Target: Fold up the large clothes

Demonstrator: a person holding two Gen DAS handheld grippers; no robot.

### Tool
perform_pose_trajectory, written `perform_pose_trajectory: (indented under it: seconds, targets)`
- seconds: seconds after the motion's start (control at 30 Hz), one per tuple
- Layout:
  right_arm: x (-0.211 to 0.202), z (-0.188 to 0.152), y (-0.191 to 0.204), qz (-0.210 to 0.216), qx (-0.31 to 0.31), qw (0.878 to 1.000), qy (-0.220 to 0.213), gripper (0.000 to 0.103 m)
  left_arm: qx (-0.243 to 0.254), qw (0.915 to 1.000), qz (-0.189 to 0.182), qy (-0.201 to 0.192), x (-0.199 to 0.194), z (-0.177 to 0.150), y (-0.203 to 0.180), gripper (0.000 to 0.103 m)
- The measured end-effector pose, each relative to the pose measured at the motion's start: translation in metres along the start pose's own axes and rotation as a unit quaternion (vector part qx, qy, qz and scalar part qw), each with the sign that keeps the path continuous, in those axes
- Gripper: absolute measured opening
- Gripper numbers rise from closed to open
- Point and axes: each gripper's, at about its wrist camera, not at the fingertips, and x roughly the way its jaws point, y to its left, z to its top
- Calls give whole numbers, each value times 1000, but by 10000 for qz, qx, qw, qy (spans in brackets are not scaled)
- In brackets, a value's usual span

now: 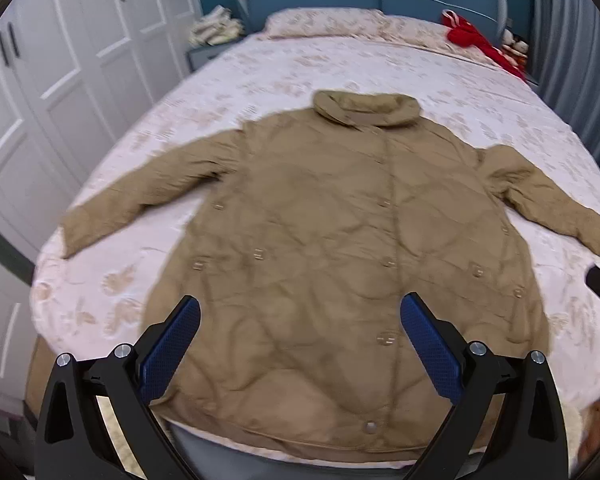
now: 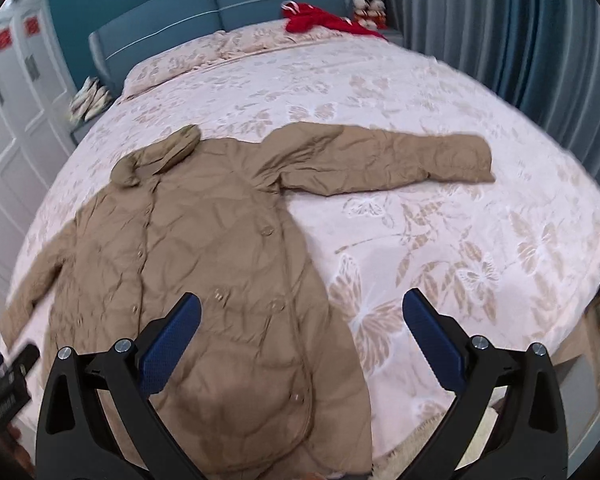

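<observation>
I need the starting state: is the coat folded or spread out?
Spread out. The coat lies flat on the bed, front buttoned, both sleeves stretched sideways; no fold made.

One tan coat [image 1: 324, 248], one red garment [image 1: 474, 42], two grippers, left [image 1: 300, 344] and right [image 2: 302, 344].

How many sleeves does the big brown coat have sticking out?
2. On the tan quilted coat lying flat on the bed, one sleeve stretches toward the white wardrobe, and the other sleeve stretches toward the blue curtain. Neither is folded in yet.
</observation>
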Motion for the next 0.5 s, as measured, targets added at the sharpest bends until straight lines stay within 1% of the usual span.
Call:
perform_pose_trajectory:
  seconds: [0.07, 0.13, 0.2, 0.27, 0.33, 0.4, 0.5]
  targets:
    - [19, 12, -21, 131, 331, 9993, 95, 98, 9, 9998, -200, 80, 5, 1, -4, 98]
    - [43, 26, -49, 272, 698, 9971, 146, 98, 19, 9994, -320, 121, 10, 2, -10, 98]
    - [65, 39, -77, 351, 1056, 9936, 183, 98, 8, 9994, -312, 143, 15, 2, -15, 98]
    - [88, 51, -110, 416, 1511, 9874, 197, 98, -38, 9995, -285, 138, 20, 3, -19, 98]
    - [109, 64, -144, 290, 1932, 9807, 113, 98, -30, 9996, -255, 110, 24, 3, -21, 98]
    - [125, 75, -168, 115, 2085, 9779, 4, 98, 24, 9997, -213, 148, 30, 4, -26, 98]
    - [149, 92, -199, -130, 2200, 9754, -35, 98, 42, 9995, -140, 275, 42, 7, -30, 98]
